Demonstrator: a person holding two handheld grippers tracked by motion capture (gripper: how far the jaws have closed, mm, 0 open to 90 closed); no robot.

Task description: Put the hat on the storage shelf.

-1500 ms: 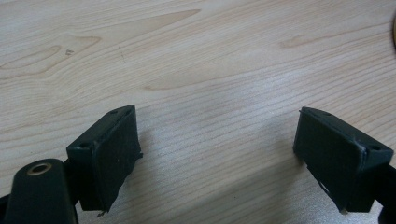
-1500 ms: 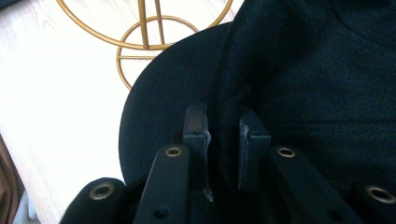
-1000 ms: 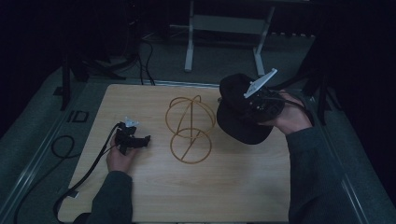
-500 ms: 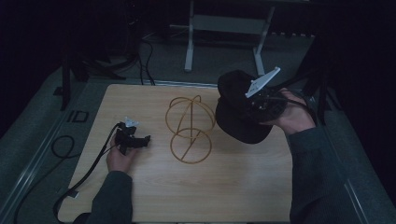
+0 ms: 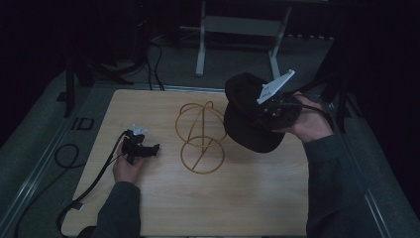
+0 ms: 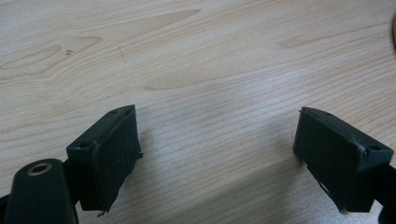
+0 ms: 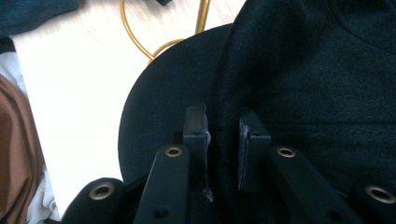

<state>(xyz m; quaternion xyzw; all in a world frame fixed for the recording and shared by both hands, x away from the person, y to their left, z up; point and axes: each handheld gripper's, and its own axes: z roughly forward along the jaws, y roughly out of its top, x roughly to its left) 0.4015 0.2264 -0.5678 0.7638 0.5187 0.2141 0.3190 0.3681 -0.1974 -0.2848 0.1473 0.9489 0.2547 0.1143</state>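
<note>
High view shows the right gripper [image 5: 270,111], clamped on the black cap [image 5: 247,116], edging it slightly closer to the gold wire stand [image 5: 200,136] than a second ago, while the left gripper [image 5: 141,148] rests wide open.

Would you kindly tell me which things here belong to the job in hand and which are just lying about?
In the job:
- black fabric cap, pinched by the right gripper
- gold wire stand with round base

Lying about:
- left gripper, open over the pale wooden table
- grey metal frame behind
</note>
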